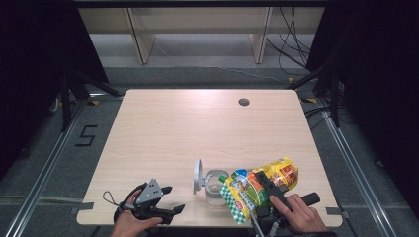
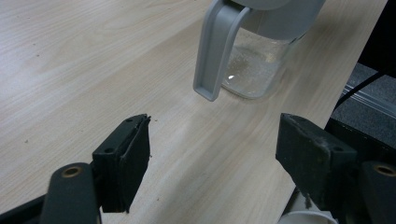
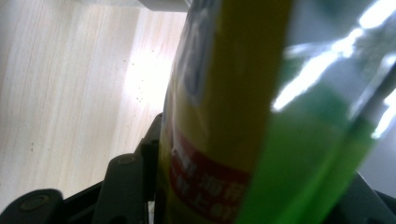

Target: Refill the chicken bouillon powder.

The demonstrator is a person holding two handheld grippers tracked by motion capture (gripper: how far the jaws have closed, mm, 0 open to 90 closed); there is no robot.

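A clear glass jar (image 1: 214, 186) with a grey flip lid (image 1: 197, 176) standing open sits near the table's front edge; in the left gripper view the jar (image 2: 254, 70) and its lid (image 2: 219, 49) are just ahead of the jaws. A yellow and green refill pouch (image 1: 257, 186) is tilted over the jar, its spout end at the jar's mouth. My right gripper (image 1: 269, 190) is shut on the pouch (image 3: 243, 116), which presses against one black jaw. My left gripper (image 1: 170, 200) rests open at the front left, jaws wide apart (image 2: 215, 158) and holding nothing.
The wooden table (image 1: 197, 128) has a round cable hole (image 1: 243, 102) at the back right. Wooden shelf legs (image 1: 141, 39) and cables (image 1: 296, 49) lie on the floor beyond it. A "5" marker (image 1: 86, 135) is taped on the floor at the left.
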